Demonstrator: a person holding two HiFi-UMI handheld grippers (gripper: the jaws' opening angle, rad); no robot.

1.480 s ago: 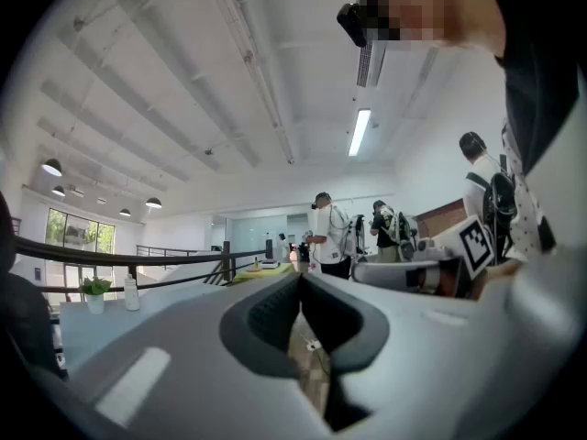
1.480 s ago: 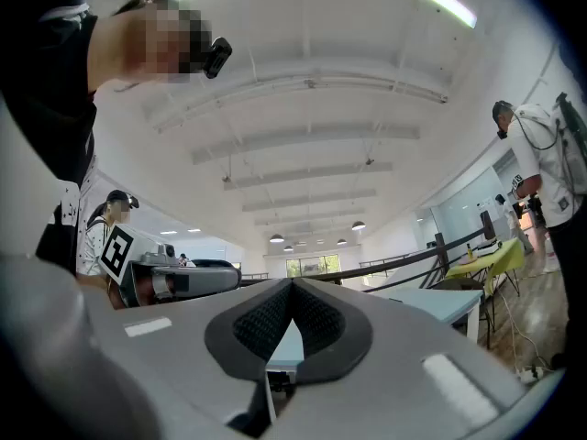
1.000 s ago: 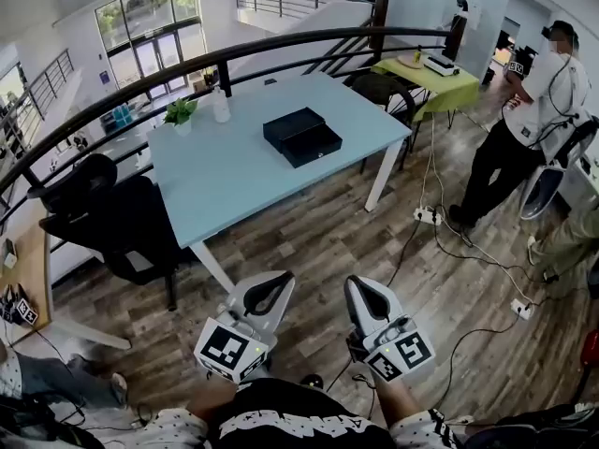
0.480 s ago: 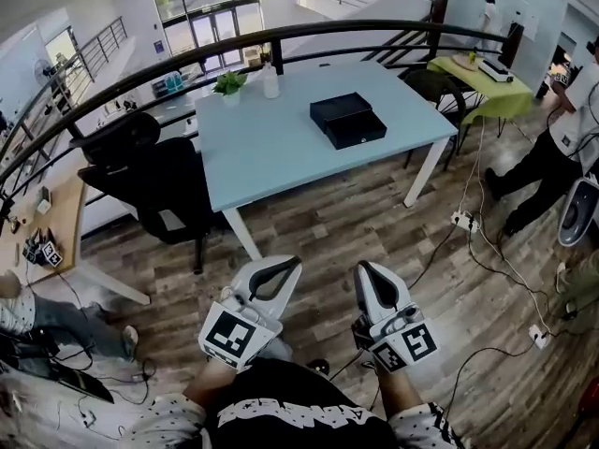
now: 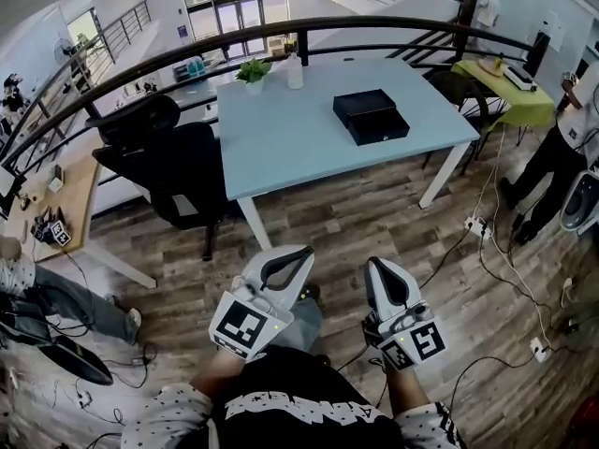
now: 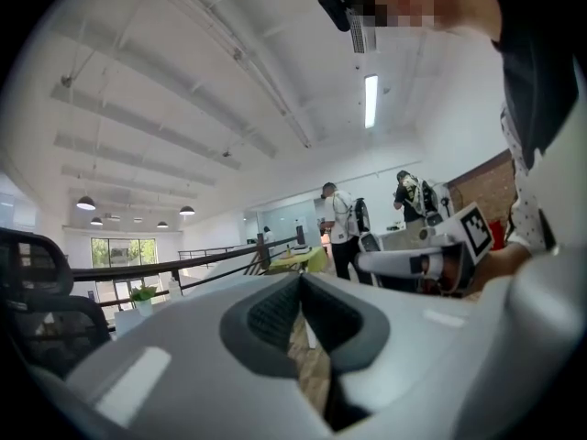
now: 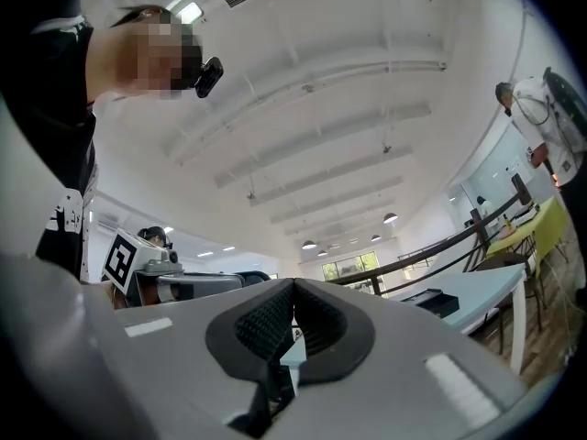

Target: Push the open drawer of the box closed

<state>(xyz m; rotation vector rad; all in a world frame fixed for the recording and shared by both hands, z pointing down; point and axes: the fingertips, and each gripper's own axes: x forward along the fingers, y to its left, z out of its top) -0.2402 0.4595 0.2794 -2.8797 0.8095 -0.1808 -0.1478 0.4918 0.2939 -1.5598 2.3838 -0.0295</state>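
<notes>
The black box [image 5: 363, 108] lies on the light blue table [image 5: 281, 148], toward its right end, with its drawer [image 5: 378, 125] pulled out toward the near side. In the right gripper view the box [image 7: 431, 302] shows small and far off. Both grippers are held low in front of the person's body, over the wooden floor and well short of the table. The left gripper [image 5: 298, 253] is shut with nothing in it, its tips meeting [image 6: 300, 278]. The right gripper [image 5: 377, 266] is also shut and empty [image 7: 293, 284].
A black office chair [image 5: 159, 162] stands at the table's left. A potted plant [image 5: 253, 69] and a bottle [image 5: 295, 71] sit at the table's far edge. Behind runs a curved railing [image 5: 122, 80]. A person [image 5: 557, 152], a green table [image 5: 510, 87] and floor cables with a power strip [image 5: 477, 224] are at the right.
The table and box have shifted rightward in the head view and look slightly nearer. Both grippers stay low in front of the body, shut as before.
</notes>
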